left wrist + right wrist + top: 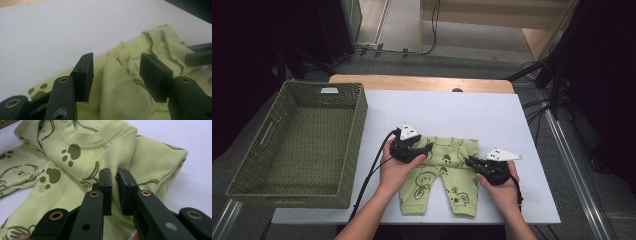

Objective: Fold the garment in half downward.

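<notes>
Green woven basket [287, 145] sits at the left edge of the white tabletop [462, 107], well apart from the work. Just right of it, near the front edge, lies a pale green baby suit [439, 172] printed with dark paws and bears, its legs pointing toward the person and its neck toward the far edge.

The cloth is a soft, light knit. It looks limp and likely to sag and fold when lifted, not slippery and not fragile. The thicker folded edges at the shoulders and sides seem the best places to pinch.

The left claw [424, 149] hovers over the suit's left shoulder. In the left gripper view its jaws stand spread, with a raised ridge of suit [117, 75] between them but not pressed by the pads [86, 75].

The right claw [470, 161] rests at the suit's right side. In the right gripper view its jaws are nearly together, seemingly pinching a small fold of cloth [115, 182] below the collar [100, 137], beside the folded-in sleeve [162, 162].
</notes>
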Available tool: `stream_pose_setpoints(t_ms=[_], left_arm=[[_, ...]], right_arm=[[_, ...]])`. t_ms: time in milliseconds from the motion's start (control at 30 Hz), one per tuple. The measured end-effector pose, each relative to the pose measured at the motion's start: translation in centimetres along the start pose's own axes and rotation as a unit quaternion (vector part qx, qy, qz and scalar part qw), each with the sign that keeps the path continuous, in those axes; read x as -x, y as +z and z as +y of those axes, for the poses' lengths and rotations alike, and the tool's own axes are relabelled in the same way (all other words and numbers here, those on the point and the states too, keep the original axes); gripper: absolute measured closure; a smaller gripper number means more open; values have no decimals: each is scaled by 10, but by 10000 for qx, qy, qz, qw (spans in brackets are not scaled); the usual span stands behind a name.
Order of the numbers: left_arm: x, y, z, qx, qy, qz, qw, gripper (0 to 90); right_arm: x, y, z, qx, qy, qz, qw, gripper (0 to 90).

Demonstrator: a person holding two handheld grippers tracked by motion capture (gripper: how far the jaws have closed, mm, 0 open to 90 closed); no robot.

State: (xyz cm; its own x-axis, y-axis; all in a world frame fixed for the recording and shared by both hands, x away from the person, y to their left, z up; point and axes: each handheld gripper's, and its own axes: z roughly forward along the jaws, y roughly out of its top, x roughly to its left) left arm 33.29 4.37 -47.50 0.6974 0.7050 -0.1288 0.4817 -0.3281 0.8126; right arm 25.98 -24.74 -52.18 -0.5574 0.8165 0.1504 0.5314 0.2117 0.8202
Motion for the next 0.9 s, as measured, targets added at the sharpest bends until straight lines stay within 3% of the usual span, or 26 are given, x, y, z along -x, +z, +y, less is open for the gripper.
stream_pose_setpoints(t_ms=[233,300,400,500,700,900], left_arm=[[-7,8,1,-121,-119,-163,9997,590],[-7,8,0,-158,-73,-213,9996,729],[-8,5,0,-138,-59,-283,9995,865],[-7,2,0,-56,-28,-316,9995,876],[-7,-2,0,23,52,-338,9994,877],[-7,-6,0,91,82,-383,9992,877]], right_arm=[[-1,1,0,-32,-43,-28,10000,801],[-1,1,0,-39,-33,-28,10000,800],[-1,1,0,-46,-15,-35,10000,800],[0,0,0,-23,0,-6,10000,762],[6,-4,11,173,205,72,9996,561],[12,-2,34,239,268,36,9993,549]])
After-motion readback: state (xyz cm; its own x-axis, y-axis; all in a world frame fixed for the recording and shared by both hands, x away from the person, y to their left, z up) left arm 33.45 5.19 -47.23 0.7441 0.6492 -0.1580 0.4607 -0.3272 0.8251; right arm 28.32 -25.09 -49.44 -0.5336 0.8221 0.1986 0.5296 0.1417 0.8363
